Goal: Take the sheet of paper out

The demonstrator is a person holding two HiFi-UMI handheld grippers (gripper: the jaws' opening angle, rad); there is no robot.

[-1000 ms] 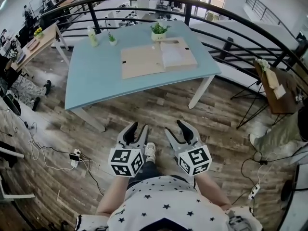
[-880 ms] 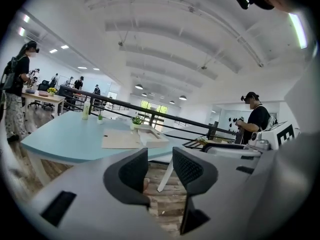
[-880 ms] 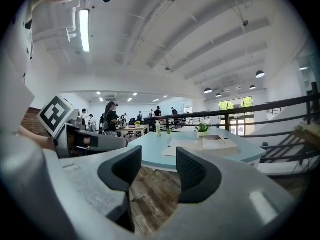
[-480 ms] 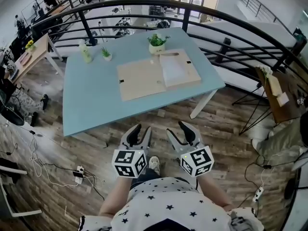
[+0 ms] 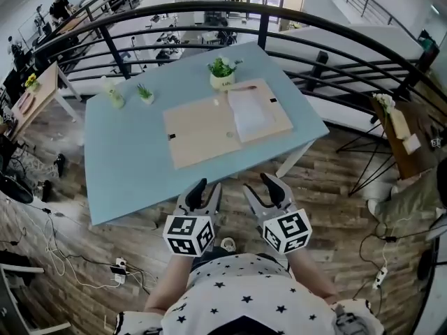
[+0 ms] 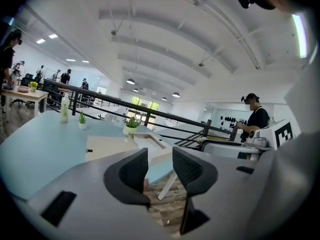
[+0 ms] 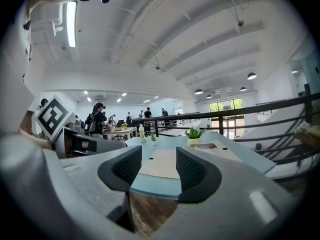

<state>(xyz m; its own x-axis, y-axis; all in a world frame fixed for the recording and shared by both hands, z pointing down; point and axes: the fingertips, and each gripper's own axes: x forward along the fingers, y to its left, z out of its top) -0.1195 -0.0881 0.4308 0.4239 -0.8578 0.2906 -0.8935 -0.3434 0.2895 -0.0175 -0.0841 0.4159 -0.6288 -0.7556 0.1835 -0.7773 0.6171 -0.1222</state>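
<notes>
While both grippers hang low in the frame, well short of the table, the scene lists as follows.

Item: left gripper [image 5: 206, 189], lower centre of the head view, marker cube toward the person. Its jaws stand apart with nothing between them; past them its own view shows only floorboards and the table's near edge.

Item: right gripper [image 5: 264, 185], just beside the left one, apart from it. Its jaws are likewise parted and bare, and the table edge shows through the gap.

Item: light blue table [image 5: 126, 180], upper centre, on white legs.

Item: flat tan folder [image 5: 199, 128], lying open at the table's middle.

Item: sheet of paper [image 5: 250, 114], white, lying flat on the folder's right half, touched by neither gripper.

Item: potted plant [image 5: 222, 72] in a white pot, just above the folder's top edge.

Item: small plant [image 5: 145, 93] and pale bottle [image 5: 112, 93], upright, upper left of the tabletop.

Item: black railing [image 5: 335, 37], curving across the top and right, behind the table.

Item: wooden floor [image 5: 328, 208], filling the gap between the grippers and the table.

Item: cables [image 5: 77, 246], lower left.

Item: wooden side stand [image 5: 398, 135], right edge.

Item: star-print shirt [image 5: 237, 295], bottom centre.
</notes>
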